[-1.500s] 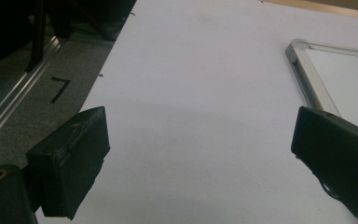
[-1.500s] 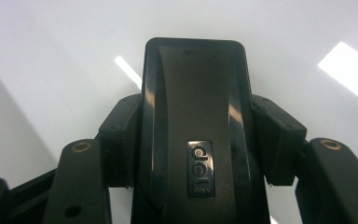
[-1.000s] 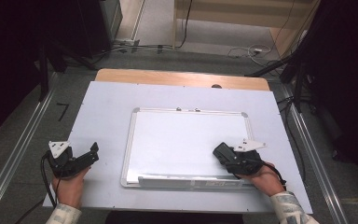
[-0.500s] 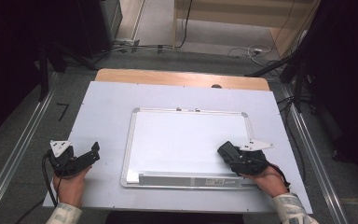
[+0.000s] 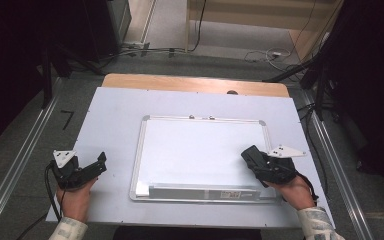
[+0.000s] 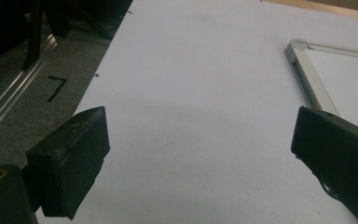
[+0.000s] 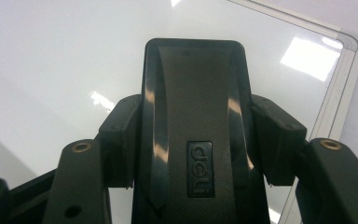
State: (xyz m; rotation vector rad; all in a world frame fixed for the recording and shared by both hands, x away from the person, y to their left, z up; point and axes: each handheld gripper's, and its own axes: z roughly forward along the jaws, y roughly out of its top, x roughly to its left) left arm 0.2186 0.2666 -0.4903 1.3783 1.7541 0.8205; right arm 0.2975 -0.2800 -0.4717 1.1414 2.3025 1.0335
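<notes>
Gripping a black whiteboard eraser (image 7: 196, 130), the right claw (image 5: 252, 159) has its jaws pressed against the eraser's two long sides, one pad on each flank. Eraser back faces the right gripper view's camera; a small raised plate near the base reads "deli", the only legible writing on it. Eraser sticks out forward beyond the jaw tips.

Beneath and ahead of the right claw: whiteboard (image 5: 200, 150), silver-framed, lying flat on the counter (image 5: 115, 115). In the high view the claw sits over the board's near right part, just inside the right frame edge. Board surface looks blank, with bright light reflections. Whether the eraser touches the board: cannot tell.

A grey tray strip (image 5: 202, 192) runs along the board's near edge, to the left of and nearer than the right claw. It carries a pale label, print too small to read.

Left claw (image 5: 100, 162): jaws spread wide, nothing between them, bare white counter under the gap. It hovers or rests near the counter's near left corner, well apart from the eraser; the board's left frame corner (image 6: 298, 49) lies ahead and to its right.

Beyond the counter edge, left of the left claw, a black mark like a "7" (image 6: 56, 87) sits on the grey floor.
</notes>
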